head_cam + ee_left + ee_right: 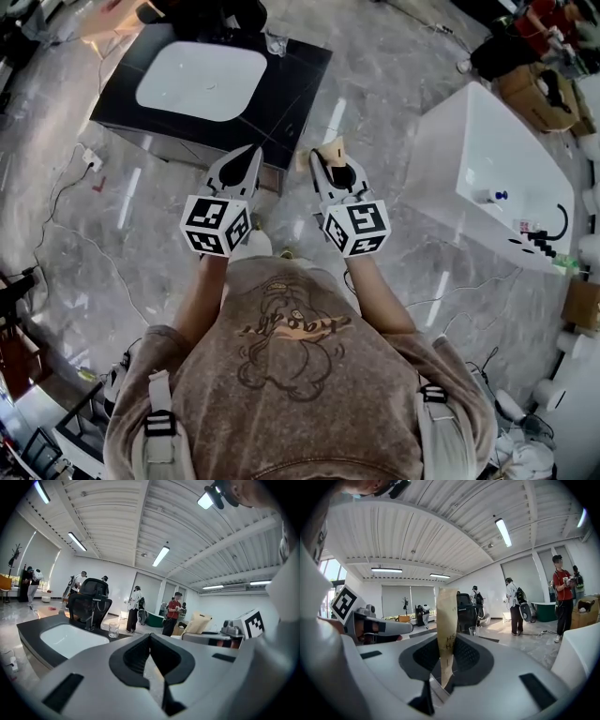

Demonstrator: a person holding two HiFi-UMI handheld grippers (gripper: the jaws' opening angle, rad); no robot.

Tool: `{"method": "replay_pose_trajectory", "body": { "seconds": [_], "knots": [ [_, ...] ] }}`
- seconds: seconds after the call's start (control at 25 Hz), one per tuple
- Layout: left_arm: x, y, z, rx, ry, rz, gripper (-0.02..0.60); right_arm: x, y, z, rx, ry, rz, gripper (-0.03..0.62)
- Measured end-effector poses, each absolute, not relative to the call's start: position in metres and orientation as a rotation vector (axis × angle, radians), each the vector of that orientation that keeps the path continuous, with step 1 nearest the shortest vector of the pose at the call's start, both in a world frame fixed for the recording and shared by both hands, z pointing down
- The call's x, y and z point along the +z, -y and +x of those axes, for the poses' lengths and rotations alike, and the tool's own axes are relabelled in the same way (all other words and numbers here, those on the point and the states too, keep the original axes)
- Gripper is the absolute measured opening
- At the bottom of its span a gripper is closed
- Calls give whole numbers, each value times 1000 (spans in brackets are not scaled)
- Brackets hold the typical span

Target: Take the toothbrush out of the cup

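A clear glass cup [275, 44] stands at the far right corner of a black counter [300, 84] with a white sink basin [202, 80]. The cup also shows in the left gripper view [114, 629] and the right gripper view [474, 631]; I see no toothbrush in it. Both grippers are held level in front of the person, well short of the counter. My left gripper [251, 150] [150, 637] is shut with nothing between its jaws. My right gripper [323, 155] [443, 641] is shut on a tan paper packet [446, 620] [335, 145] that stands upright.
A white bathtub-like block [487, 178] stands on the marble floor at the right. Cables [66, 187] trail across the floor at the left. A black office chair [91, 604] stands behind the counter, and several people are in the room beyond.
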State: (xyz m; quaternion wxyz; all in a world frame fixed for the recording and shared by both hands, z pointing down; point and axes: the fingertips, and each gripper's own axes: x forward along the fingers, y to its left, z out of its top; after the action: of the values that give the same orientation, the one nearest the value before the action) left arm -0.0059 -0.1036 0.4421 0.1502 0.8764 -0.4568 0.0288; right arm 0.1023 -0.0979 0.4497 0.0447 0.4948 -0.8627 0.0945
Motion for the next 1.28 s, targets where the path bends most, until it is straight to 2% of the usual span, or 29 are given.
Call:
{"method": "replay_pose_trajectory", "body": {
  "seconds": [0.68, 1.28],
  "knots": [
    [427, 43, -24, 119, 1299, 2582, 17, 436, 35, 76, 294, 2679, 1520, 78],
    [420, 37, -37, 104, 1265, 2613, 17, 430, 26, 66, 273, 2655, 1567, 78]
  ]
}}
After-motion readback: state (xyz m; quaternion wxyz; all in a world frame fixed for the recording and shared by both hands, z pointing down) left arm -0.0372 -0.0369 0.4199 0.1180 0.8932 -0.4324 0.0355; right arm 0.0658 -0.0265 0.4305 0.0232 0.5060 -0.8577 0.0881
